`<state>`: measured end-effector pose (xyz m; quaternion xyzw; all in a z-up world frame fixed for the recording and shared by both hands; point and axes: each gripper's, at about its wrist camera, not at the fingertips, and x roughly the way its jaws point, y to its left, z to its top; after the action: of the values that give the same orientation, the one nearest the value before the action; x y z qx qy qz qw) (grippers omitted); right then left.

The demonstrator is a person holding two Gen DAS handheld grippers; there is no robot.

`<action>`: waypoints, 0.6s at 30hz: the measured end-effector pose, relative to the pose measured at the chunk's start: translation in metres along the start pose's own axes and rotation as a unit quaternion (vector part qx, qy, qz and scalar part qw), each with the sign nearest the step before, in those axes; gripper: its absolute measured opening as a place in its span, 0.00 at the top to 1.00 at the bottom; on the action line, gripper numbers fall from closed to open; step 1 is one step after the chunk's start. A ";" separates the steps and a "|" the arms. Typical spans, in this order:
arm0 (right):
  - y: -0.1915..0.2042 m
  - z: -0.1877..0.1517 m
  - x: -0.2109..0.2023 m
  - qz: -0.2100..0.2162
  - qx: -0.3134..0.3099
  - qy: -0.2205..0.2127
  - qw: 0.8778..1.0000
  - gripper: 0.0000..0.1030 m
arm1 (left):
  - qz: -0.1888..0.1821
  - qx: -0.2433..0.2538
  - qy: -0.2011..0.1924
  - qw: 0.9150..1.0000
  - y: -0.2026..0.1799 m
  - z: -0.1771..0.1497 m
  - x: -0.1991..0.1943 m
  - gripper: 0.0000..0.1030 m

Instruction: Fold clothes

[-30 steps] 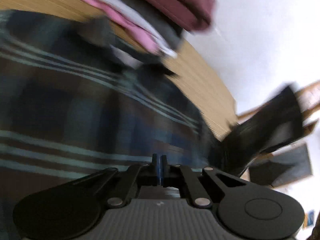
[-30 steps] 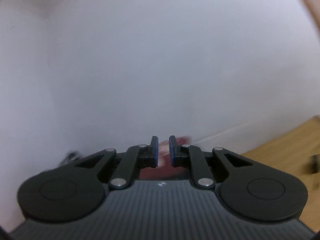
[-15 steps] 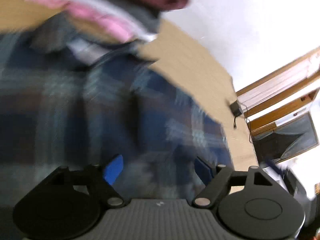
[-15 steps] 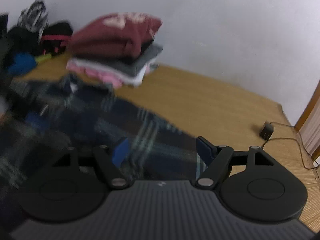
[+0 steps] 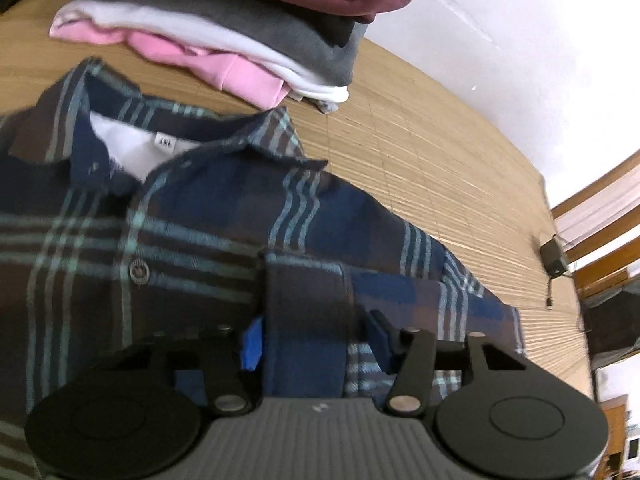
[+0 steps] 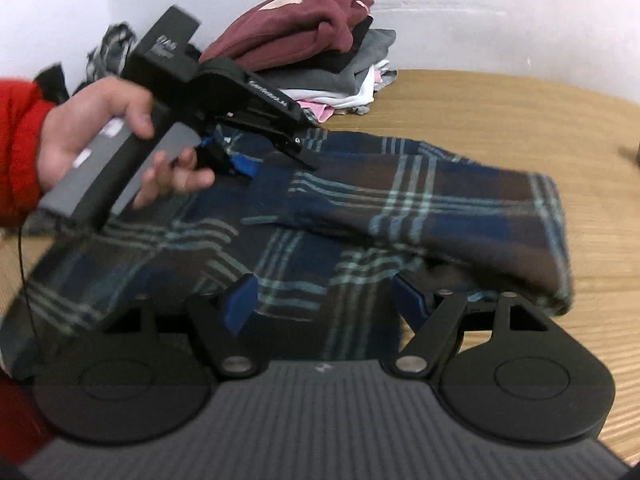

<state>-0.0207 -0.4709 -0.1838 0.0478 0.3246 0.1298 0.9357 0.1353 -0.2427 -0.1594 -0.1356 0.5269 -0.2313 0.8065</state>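
Observation:
A dark blue and brown plaid shirt [image 5: 192, 232] lies face up on the bamboo mat, collar toward the clothes stack. Its right sleeve [image 6: 420, 204] is folded across the chest, and the cuff [image 5: 306, 312] lies between my left gripper's fingers. My left gripper [image 5: 316, 338] is open just above the cuff; it also shows in the right wrist view [image 6: 244, 160], held by a hand in a red sleeve. My right gripper [image 6: 324, 304] is open and empty, low over the shirt's lower part [image 6: 280, 264].
A stack of folded clothes [image 5: 248, 28], maroon on top, then grey, white and pink, sits by the white wall behind the collar; it also shows in the right wrist view [image 6: 316, 44]. A charger with cable [image 5: 554, 256] lies on the mat [image 5: 440, 152] at right. Dark loose clothes [image 6: 108, 48] lie far left.
Both grippers went from shut to open. The sleeve that was carried now lies across the shirt's chest. The right gripper swung down from facing the wall to over the shirt.

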 end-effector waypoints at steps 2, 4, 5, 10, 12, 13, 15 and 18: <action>0.001 -0.001 0.006 -0.002 0.016 -0.005 1.000 0.27 | -0.002 0.010 -0.001 1.000 -0.003 -0.001 0.000 0.45; 0.000 -0.002 0.005 -0.011 0.034 -0.010 0.999 0.27 | 0.013 0.033 0.004 0.999 -0.010 0.002 0.006 0.74; -0.003 -0.001 0.004 -0.010 0.045 -0.010 0.999 0.27 | 0.007 0.037 0.018 0.999 -0.013 0.004 0.010 0.90; -0.009 0.004 0.005 -0.014 0.055 -0.004 0.998 0.27 | -0.018 0.037 -0.018 0.999 -0.025 0.005 -0.012 0.94; -0.008 0.006 0.007 -0.013 0.051 -0.004 0.999 0.27 | -0.036 0.042 -0.037 0.998 -0.026 0.008 -0.037 0.94; -0.006 0.007 0.008 -0.012 0.050 -0.004 0.999 0.27 | -0.045 0.045 -0.047 0.997 -0.027 0.009 -0.050 0.94; 0.000 0.011 0.012 -0.001 0.051 -0.006 0.999 0.27 | -0.050 0.052 -0.068 0.995 -0.026 0.012 -0.074 0.94; 0.012 0.018 0.022 0.025 0.057 -0.012 0.998 0.27 | -0.056 0.042 -0.096 0.993 -0.013 0.012 -0.111 0.94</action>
<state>0.0046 -0.4532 -0.1807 0.1108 0.3187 0.1334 0.9319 0.1060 -0.1974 -0.0611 -0.1522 0.4283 -0.2844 0.8441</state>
